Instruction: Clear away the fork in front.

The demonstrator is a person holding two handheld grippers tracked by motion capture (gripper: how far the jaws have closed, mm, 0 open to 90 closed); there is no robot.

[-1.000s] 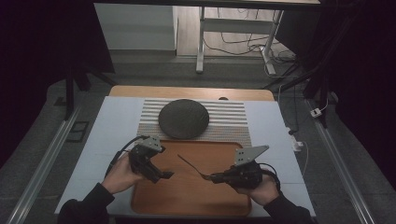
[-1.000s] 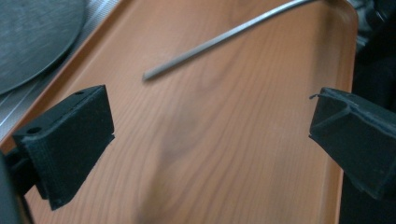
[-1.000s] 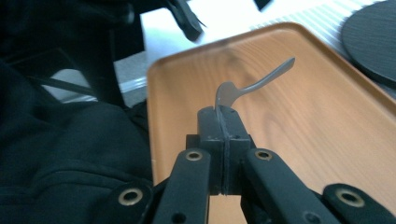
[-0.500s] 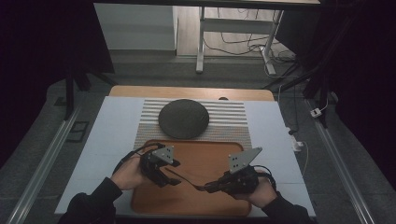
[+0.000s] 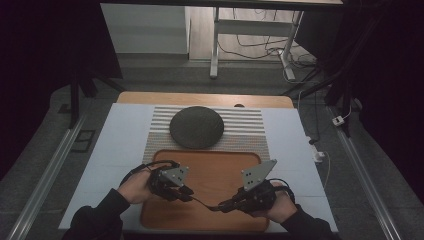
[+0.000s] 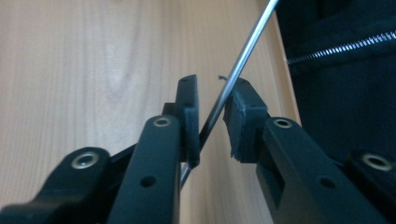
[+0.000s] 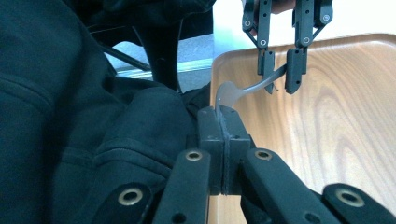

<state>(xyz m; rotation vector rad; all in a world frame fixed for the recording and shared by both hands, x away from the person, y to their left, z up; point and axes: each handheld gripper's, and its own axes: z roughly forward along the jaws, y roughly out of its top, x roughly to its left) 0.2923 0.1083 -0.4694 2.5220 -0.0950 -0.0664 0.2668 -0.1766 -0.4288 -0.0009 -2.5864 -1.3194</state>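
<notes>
Low in the frame, bare tray (image 5: 215, 165) above, right gripper (image 5: 231, 204) pinches a spoon (image 5: 204, 203); it runs left between the spread left gripper (image 5: 189, 193).

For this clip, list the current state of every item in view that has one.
Thin metal utensil: held above the tray, spanning both grippers.
Right gripper: shut on the utensil's wide end.
Left gripper: jaws apart, handle between them.
Wooden tray: flat on the table.
Dark round plate: on the striped mat.
</notes>
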